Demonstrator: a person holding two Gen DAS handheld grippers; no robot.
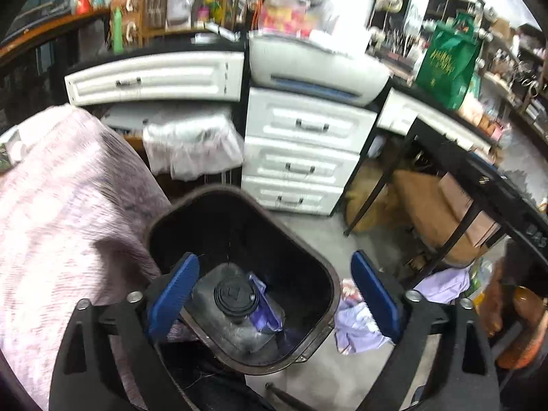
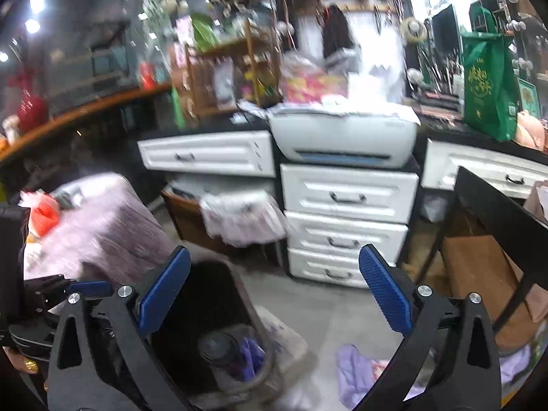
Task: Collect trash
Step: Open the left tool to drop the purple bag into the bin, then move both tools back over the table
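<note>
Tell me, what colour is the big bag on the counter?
Green with gold print; the bag shows best in the right wrist view.

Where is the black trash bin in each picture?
Left wrist view: the black trash bin sits at bottom centre, between the open blue fingers, with a dark jug inside.
Right wrist view: the bin is at bottom left of centre, behind the left-hand finger.
Shared landmark: the white drawers stand behind the bin in both.

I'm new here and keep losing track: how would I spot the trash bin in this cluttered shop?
Find the white three-drawer cabinet under the grey printer. On the floor just before it stands a dark open bin, beside a pink-draped table. Unlike its neighbours, it holds a black-capped plastic jug and a purple wrapper.
</note>
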